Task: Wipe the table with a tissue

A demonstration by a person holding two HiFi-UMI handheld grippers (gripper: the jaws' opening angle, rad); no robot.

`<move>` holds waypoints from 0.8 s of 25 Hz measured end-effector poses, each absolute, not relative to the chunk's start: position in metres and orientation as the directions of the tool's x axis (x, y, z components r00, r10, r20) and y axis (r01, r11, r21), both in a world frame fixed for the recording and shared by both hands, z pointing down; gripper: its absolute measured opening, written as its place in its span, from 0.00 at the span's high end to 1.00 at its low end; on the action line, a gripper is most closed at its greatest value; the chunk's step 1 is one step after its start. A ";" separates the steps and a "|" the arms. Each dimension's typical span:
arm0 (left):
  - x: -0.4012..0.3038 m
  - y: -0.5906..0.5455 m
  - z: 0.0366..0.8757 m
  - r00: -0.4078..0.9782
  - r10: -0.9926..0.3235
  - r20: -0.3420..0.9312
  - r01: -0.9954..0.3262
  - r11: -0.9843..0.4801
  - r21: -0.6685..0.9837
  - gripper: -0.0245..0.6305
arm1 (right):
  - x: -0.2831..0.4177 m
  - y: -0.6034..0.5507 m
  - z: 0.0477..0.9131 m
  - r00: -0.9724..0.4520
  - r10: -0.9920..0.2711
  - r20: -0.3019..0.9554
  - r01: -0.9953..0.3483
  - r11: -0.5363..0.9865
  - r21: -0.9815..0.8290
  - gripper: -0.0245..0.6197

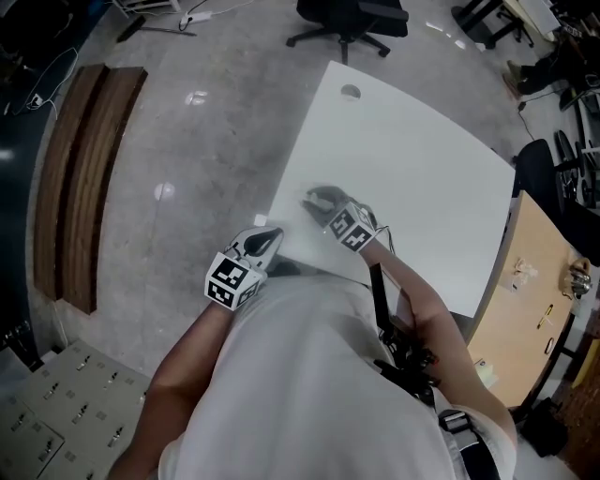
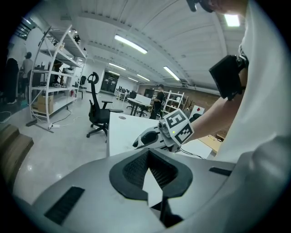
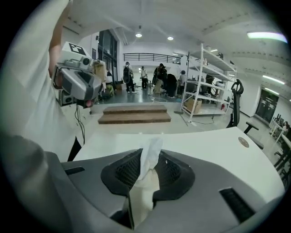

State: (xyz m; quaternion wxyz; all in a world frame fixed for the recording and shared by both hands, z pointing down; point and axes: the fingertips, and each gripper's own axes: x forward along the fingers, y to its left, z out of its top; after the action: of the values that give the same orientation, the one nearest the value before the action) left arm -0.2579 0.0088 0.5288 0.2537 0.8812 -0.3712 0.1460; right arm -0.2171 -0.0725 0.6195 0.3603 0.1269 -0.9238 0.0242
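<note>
Nearest to me, the left gripper (image 2: 150, 169) hangs off the near corner of the white table (image 1: 422, 178), close by my operator's shirt. In the left gripper view its dark ribbed pads (image 2: 132, 170) are drawn together at the tips. Only a thin white wedge shows in the gap behind them, and I see nothing gripped there. I read this claw as closed and empty.

A little further out, the right gripper (image 3: 148, 160) is over the table's near-left part, tilted down towards the surface. Its jaws stand only partly apart because they are clamped on the tissue (image 3: 150, 154). The white wad fills the gap between the pads, and a crumpled tuft pokes out past the tips. In the head view this claw is smeared with a grey blur under its nose, so I cannot tell whether the tissue is touching the tabletop. The two grippers are near each other but apart, and each shows up in the other's camera.

Beyond them the tabletop runs on bare and white to a round cable hole (image 1: 350, 92) near its far corner. A pale wooden desk (image 1: 525, 291) sits against the table's right side with small items on it. Past the far corner stands a black office chair (image 1: 352, 19). On the grey floor to the left lie brown wooden steps (image 1: 84, 178). Farthest off, the right gripper view shows metal shelving (image 3: 204, 77) and a group of people (image 3: 159, 75) standing at the back of the hall.
</note>
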 end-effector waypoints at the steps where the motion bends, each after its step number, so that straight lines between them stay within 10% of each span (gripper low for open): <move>1: -0.261 0.009 0.528 0.675 -0.586 0.449 -0.735 -0.588 0.337 0.96 | -0.222 -0.077 0.622 -0.717 -0.209 0.665 -0.243 0.969 0.044 0.84; 6: -0.278 0.020 0.535 0.636 -0.604 0.480 -0.770 -0.540 0.340 0.96 | -0.222 -0.111 0.624 -0.736 -0.198 0.647 -0.188 0.979 0.086 0.84; 16: -0.284 0.018 0.537 0.615 -0.627 0.479 -0.788 -0.512 0.342 0.96 | -0.115 -0.211 0.625 -0.455 -0.597 0.661 -0.718 0.685 0.125 0.84; 20: -0.284 0.019 0.538 0.624 -0.620 0.476 -0.780 -0.521 0.346 0.96 | -0.170 -0.167 0.624 -0.545 -0.526 0.653 -0.639 0.765 0.083 0.84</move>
State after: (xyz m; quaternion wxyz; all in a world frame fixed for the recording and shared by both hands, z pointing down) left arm -0.2838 0.0191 0.5378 0.2713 0.8594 -0.4073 0.1482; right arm -0.1705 -0.1667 0.6244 0.3419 0.3328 -0.8749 0.0825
